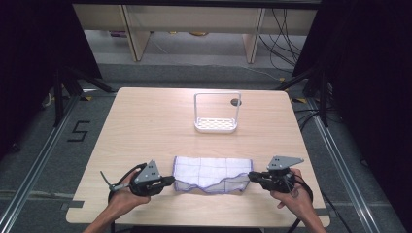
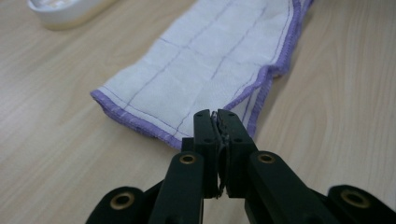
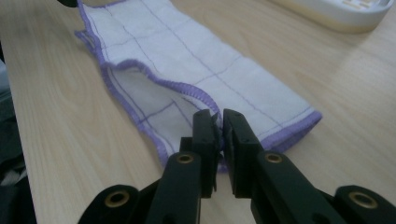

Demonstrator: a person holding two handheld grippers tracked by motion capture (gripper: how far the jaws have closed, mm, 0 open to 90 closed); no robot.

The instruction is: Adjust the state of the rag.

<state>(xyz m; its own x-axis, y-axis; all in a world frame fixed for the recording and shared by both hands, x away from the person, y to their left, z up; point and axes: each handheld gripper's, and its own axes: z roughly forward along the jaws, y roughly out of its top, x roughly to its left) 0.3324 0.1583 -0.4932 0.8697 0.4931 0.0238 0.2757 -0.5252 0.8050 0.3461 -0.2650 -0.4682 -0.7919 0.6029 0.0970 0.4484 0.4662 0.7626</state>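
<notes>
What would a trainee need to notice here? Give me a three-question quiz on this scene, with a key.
1. True or false: the cloth lies folded on the table.
2. Which end of the cloth does the left claw grip: A) the end at the left in the high view, B) the end at the right, C) the middle?
3. What stands beyond the cloth, farther from the person?

Key
1. True.
2. A; the right claw is at the other end.
3. A white rack with a tall handle.
</notes>
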